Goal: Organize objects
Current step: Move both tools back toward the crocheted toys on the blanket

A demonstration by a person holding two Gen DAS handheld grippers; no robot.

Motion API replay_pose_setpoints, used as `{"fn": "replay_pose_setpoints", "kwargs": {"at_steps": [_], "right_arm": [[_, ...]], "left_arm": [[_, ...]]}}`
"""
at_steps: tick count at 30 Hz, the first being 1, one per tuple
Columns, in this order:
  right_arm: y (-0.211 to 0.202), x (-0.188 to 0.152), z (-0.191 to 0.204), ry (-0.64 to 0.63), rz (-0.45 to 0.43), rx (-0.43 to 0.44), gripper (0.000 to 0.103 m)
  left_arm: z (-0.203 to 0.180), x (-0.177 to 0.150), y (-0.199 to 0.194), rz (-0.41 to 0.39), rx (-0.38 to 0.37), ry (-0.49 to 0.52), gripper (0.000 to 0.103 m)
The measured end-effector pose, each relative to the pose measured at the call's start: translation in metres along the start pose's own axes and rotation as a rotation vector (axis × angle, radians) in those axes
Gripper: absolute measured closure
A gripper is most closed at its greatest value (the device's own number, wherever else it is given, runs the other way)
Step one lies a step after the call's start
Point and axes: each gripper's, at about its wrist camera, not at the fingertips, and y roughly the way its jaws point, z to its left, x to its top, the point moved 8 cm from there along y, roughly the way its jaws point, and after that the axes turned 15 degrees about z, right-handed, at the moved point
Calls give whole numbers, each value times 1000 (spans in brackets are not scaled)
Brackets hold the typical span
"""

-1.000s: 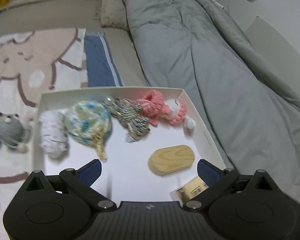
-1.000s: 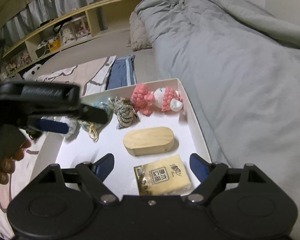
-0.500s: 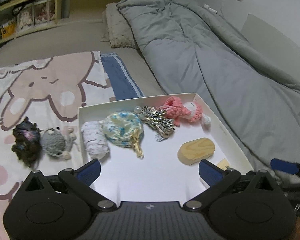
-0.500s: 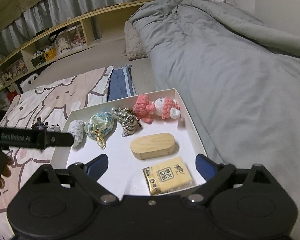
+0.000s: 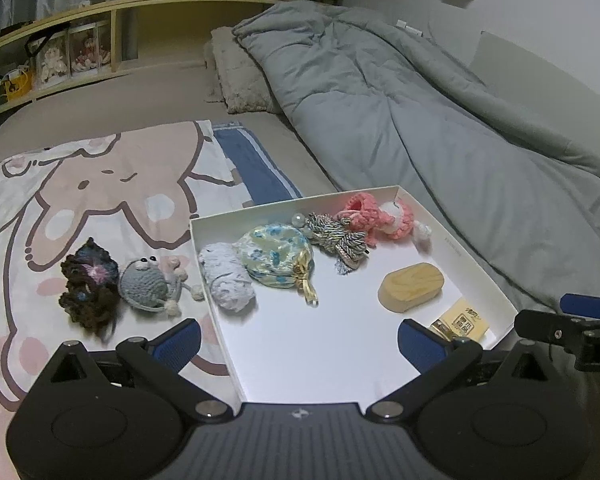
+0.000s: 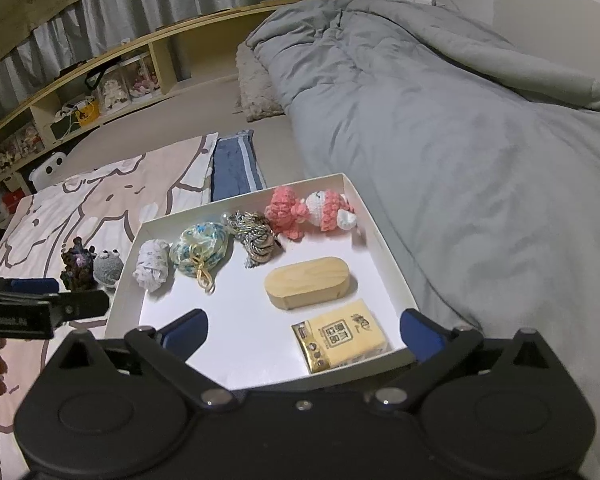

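White shallow cardboard box (image 6: 384, 236) lies on the bed beside the rumpled grey duvet (image 6: 480, 140), and we see it holding most of our small things. Along its far wall sit a pink-and-white crocheted toy (image 6: 312, 212), a bundle of twisted gold-and-grey cord (image 6: 256, 240), a round blue-floral fabric pouch with a gold tassel (image 6: 200, 248) and a rolled pale white cloth (image 6: 152, 266). Nearer to us lie an oval pale wooden block (image 6: 308, 282) and, just beside it by the near wall, a yellow tissue packet (image 6: 340, 336).

Outside the box, on the pink cartoon-print blanket (image 5: 112, 184), a grey crocheted creature with googly eyes (image 5: 146, 284) touches a dark brown knitted bundle (image 5: 90, 284).

Our right gripper (image 6: 302, 330) hovers over the box's near edge, its jaws opening with nothing pressed between the pads. Our left gripper (image 5: 298, 338) stands wide too, straddling the box's left wall and holding nothing.
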Motion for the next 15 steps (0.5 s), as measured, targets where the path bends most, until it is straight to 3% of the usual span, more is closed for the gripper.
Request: {"fn": "replay_pose_setpoints", "kwargs": {"at_steps": [15], "right_arm": [[-2, -3, 17, 16, 6, -3, 0]], "left_arm": [[27, -8, -10, -19, -11, -2, 0]]}}
